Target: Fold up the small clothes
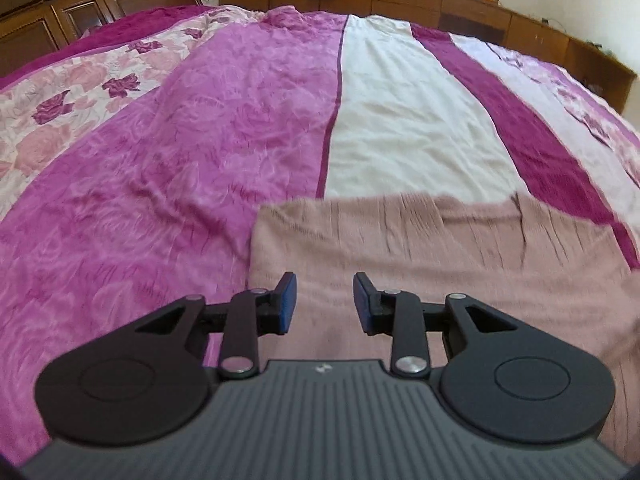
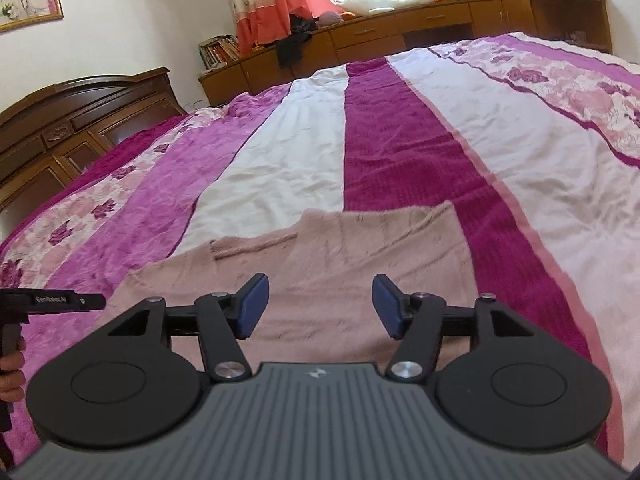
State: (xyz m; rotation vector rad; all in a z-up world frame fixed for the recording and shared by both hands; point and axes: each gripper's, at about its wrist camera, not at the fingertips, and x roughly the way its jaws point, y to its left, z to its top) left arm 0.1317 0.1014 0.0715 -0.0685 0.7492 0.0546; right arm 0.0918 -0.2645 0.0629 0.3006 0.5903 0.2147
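Note:
A dusty-pink fuzzy knit garment (image 1: 420, 248) lies flat on the bed, its far edge straight and a small notch near its far right corner. My left gripper (image 1: 325, 300) hovers open over the garment's near left part, nothing between its blue pads. In the right wrist view the same garment (image 2: 340, 252) spreads ahead, with a folded ridge at its far left. My right gripper (image 2: 320, 306) is open above the garment's near middle, holding nothing. The left gripper's black body (image 2: 52, 304) and a hand show at the left edge of that view.
A bedspread (image 1: 200, 140) with magenta, pink, white and floral stripes covers the whole bed. A dark wooden headboard (image 2: 80, 120) stands at the left. Low wooden cabinets (image 2: 400, 36) with books, dark clothing and soft toys run along the far wall under a window.

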